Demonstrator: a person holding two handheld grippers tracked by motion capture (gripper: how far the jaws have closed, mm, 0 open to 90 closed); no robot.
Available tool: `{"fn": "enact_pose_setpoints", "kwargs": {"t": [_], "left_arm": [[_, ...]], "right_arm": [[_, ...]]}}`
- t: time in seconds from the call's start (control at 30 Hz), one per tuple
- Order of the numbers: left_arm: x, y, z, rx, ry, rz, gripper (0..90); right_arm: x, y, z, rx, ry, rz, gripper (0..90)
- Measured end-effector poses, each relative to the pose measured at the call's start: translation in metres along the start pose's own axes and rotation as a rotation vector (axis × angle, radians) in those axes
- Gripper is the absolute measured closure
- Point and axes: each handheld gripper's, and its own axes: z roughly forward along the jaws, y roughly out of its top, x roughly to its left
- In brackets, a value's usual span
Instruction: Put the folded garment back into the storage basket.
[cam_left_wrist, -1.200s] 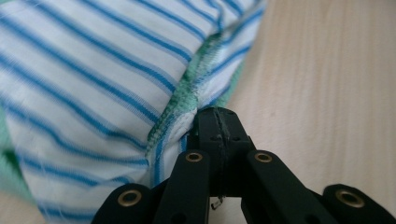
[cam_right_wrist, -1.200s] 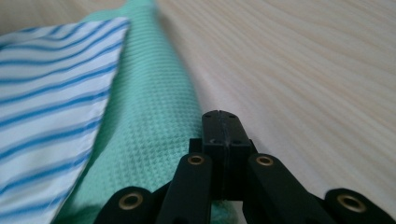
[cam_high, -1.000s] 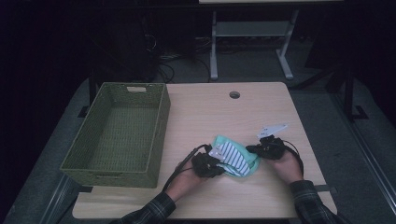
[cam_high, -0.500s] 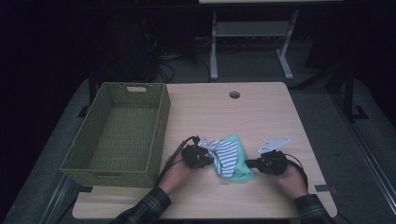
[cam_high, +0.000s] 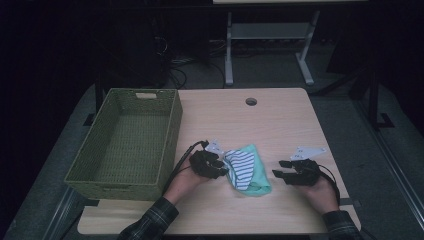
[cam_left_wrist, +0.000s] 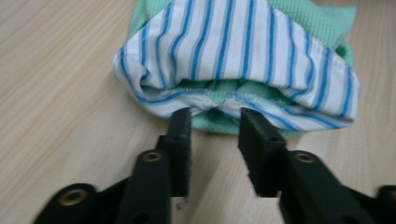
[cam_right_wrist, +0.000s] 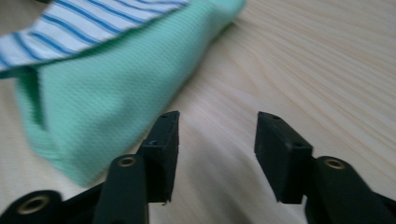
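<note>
Dim room, wooden tabletop (cam_high: 280, 120); basket (cam_high: 125, 140) far left. Folded cloth (cam_high: 247, 170) lies mid-near. Left gripper (cam_left_wrist: 212, 121) just opened, jaws spread at the cloth's hem; right gripper (cam_right_wrist: 215, 140) just opened, empty, beside it. Risk: fold may spring open if nudged.

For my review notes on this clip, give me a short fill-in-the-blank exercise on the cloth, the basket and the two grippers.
1. The folded cloth is mint green and white with ____ stripes.
2. The woven basket holds ____.
3. The right gripper has its jaws ____, apart from the cloth.
4. The left gripper has its open jaws at the cloth's ____.

Missing words: blue; nothing; open; edge
</note>
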Motion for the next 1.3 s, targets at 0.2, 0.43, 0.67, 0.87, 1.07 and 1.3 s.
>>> {"fn": "enact_pose_setpoints", "kwargs": {"t": [0.2,0.43,0.67,0.87,1.07,1.3], "left_arm": [[-0.005,0.012,0.004,0.005,-0.022,0.028,42.1],[-0.009,0.022,0.018,0.058,-0.049,0.063,25.7],[-0.010,0.025,0.030,0.108,-0.053,0.107,17.1],[-0.009,0.022,0.040,0.141,-0.041,0.116,15.4],[-0.009,0.020,0.042,0.136,-0.032,0.137,15.1],[-0.009,0.020,0.039,0.143,-0.022,0.149,22.1]], "right_arm": [[-0.017,-0.008,0.005,-0.010,-0.062,0.050,28.8],[-0.024,-0.012,0.010,-0.004,-0.111,0.081,18.5],[-0.025,-0.012,0.011,0.001,-0.110,0.087,17.3],[-0.025,-0.011,0.011,0.003,-0.110,0.090,16.9],[-0.025,-0.011,0.011,0.003,-0.110,0.090,16.8],[-0.024,-0.011,0.012,0.003,-0.109,0.092,15.9]]}}
